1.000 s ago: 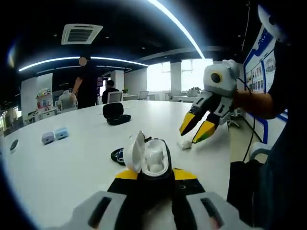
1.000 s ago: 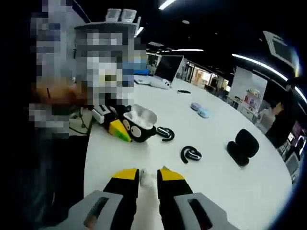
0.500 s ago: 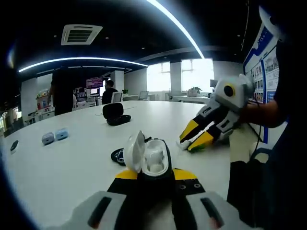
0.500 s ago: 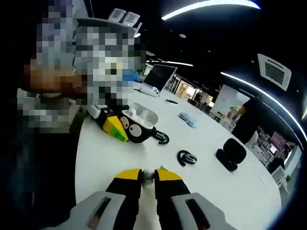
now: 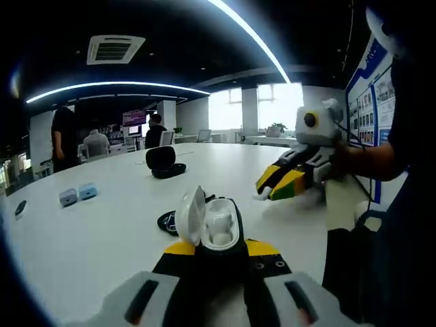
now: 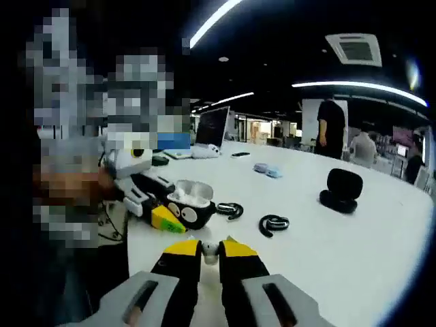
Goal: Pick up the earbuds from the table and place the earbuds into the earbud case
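My left gripper (image 5: 216, 246) is shut on an open earbud case (image 5: 210, 225), black outside and white inside, with its lid tipped up to the left. The same case (image 6: 189, 202) appears in the right gripper view, held low over the white table (image 6: 354, 245) by the left gripper (image 6: 165, 218). My right gripper (image 6: 210, 249) is shut on a small white earbud (image 6: 210, 251), pinched between its yellow tips. In the left gripper view, the right gripper (image 5: 274, 184) hovers to the right of the case, with the white earbud (image 5: 261, 195) at its tips.
Two black ear-hook earbuds (image 6: 229, 210) (image 6: 272, 223) lie on the table past the case. Farther off, a black open case (image 6: 343, 189) and pale blue cases (image 6: 268, 170) rest on it. A laptop (image 6: 211, 131) stands at the far edge. People stand in the background.
My right gripper closed on the white earbud and lifted it off the table, now held level beside the case. The left gripper and case stayed still.
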A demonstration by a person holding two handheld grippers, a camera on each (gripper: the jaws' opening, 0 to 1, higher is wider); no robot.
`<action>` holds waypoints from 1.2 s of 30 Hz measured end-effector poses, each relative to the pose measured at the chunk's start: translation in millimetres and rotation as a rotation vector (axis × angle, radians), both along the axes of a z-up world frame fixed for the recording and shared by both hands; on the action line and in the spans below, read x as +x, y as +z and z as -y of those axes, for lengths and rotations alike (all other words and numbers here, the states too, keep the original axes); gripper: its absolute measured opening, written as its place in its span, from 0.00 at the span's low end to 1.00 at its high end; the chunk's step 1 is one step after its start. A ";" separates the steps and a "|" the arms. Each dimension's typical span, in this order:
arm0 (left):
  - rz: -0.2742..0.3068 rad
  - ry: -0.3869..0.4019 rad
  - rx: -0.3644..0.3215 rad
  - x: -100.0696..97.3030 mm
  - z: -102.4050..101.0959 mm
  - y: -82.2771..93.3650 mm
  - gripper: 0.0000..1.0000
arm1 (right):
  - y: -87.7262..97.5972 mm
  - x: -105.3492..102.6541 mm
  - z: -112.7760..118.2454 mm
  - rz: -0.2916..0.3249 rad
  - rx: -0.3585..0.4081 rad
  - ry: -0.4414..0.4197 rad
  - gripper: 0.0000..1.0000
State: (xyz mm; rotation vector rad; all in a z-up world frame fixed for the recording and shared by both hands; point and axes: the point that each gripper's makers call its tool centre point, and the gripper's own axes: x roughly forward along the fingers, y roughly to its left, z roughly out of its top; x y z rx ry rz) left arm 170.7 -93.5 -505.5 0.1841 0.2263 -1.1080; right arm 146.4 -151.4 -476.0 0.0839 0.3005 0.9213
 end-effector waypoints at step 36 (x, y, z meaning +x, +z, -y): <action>-0.032 -0.035 0.051 0.5 2.4 -2.1 0.24 | 27.5 19.9 -62.2 -0.779 0.619 0.218 0.10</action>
